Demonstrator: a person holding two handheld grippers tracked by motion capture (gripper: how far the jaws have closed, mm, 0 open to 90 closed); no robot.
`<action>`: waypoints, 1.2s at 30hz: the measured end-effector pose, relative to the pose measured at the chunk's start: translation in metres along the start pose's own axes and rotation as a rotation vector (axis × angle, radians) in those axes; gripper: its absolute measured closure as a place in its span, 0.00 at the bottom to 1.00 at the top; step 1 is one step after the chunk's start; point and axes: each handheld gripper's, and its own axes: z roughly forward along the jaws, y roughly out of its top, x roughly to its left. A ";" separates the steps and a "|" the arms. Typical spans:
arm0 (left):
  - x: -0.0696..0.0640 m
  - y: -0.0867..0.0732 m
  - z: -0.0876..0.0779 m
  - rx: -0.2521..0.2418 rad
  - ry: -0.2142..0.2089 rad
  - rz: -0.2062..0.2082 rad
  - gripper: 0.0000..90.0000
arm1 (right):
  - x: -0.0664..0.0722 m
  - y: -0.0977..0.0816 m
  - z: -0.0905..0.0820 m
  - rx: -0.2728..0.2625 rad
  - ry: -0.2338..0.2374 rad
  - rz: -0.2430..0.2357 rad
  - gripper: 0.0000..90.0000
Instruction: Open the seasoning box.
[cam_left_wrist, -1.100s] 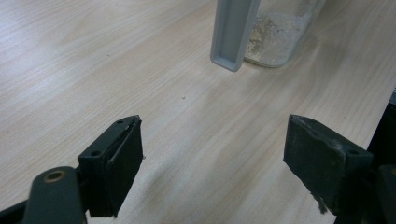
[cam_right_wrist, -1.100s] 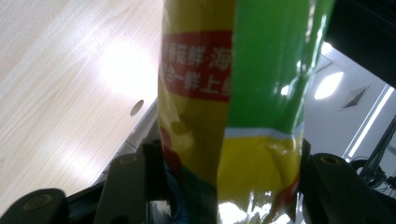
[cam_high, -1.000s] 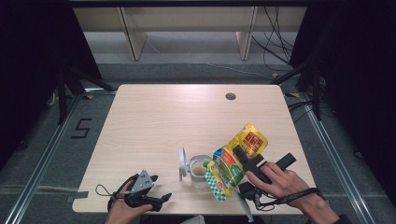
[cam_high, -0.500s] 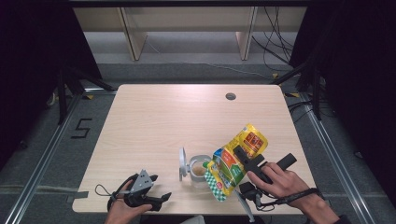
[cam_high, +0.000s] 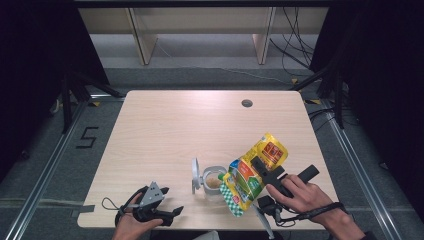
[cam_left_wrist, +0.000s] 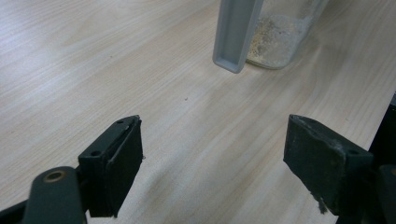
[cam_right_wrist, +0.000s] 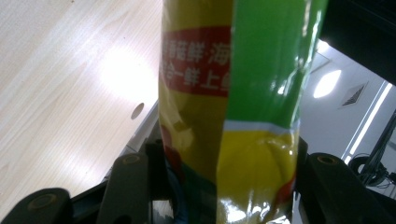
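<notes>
At bottom left, the left gripper (cam_high: 167, 214) rests on the surface (cam_high: 170, 130), its fingers (cam_left_wrist: 114, 170) wide apart around nothing. Just right of it stands a clear jar (cam_high: 214, 180) with beige powder inside, grey lid (cam_high: 195, 175) upright beside. Over its mouth tilts a yellow-green pouch (cam_high: 252, 172), clamped by the right gripper (cam_high: 267, 172); red band bears Chinese characters.

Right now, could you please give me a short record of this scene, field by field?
surface: light wooden table
right gripper: shut on the yellow-green snack bag, tilted over the container
container: clear container with hinged grey lid open, beige powder inside
left gripper: jaws open, nothing between them, near the table's front edge
likely work: pouring from the bag into the container
</notes>
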 end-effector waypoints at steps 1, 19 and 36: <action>0.000 0.000 0.000 0.004 0.002 0.000 0.21 | 0.000 0.000 0.000 -0.002 0.001 0.001 0.60; 0.000 0.000 0.000 0.002 0.000 0.004 0.21 | 0.000 0.003 0.002 -0.017 0.008 0.000 0.60; 0.000 0.000 0.001 -0.003 0.008 0.004 0.21 | 0.002 0.001 0.008 -0.021 0.029 0.003 0.60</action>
